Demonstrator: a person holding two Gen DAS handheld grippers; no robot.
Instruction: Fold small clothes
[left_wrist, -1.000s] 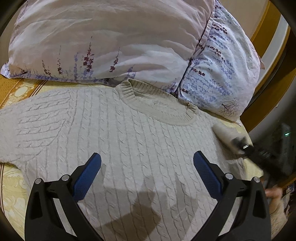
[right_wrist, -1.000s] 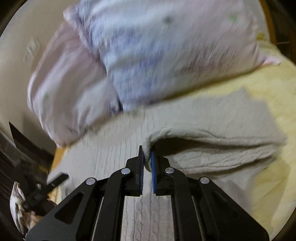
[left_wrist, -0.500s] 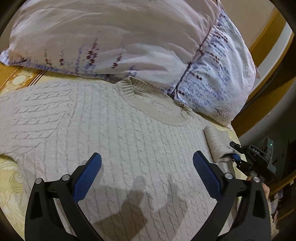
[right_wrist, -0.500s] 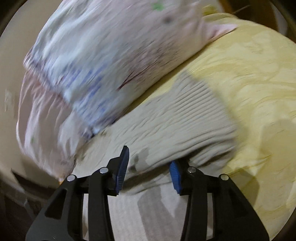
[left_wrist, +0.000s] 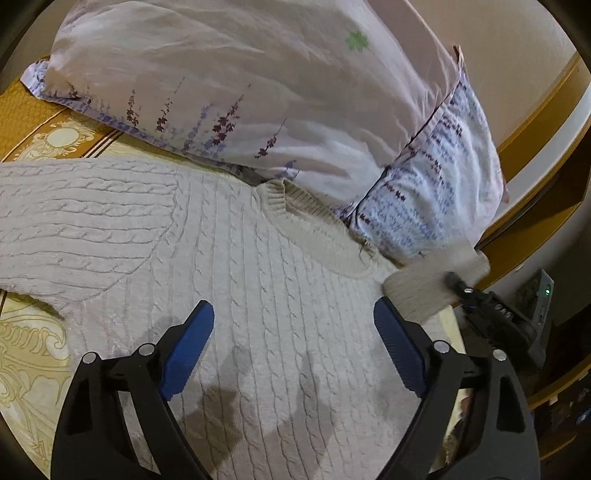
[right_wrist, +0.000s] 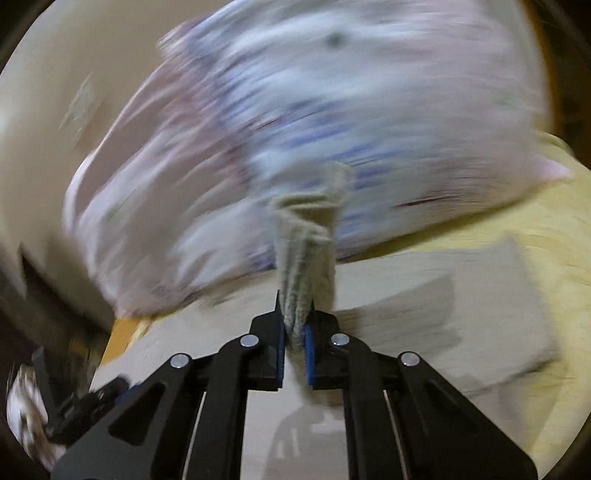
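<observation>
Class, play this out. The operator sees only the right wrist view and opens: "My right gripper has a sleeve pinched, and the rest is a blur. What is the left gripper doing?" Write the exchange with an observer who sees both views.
Observer: The left gripper hovers over the sweater. Its jaws are wide but closing, with nothing between them.
Operator: Where is the other sleeve?
Observer: The other sleeve lies spread flat, out to the left of that view.
Operator: And the collar?
Observer: The collar lies against the pillows.
</observation>
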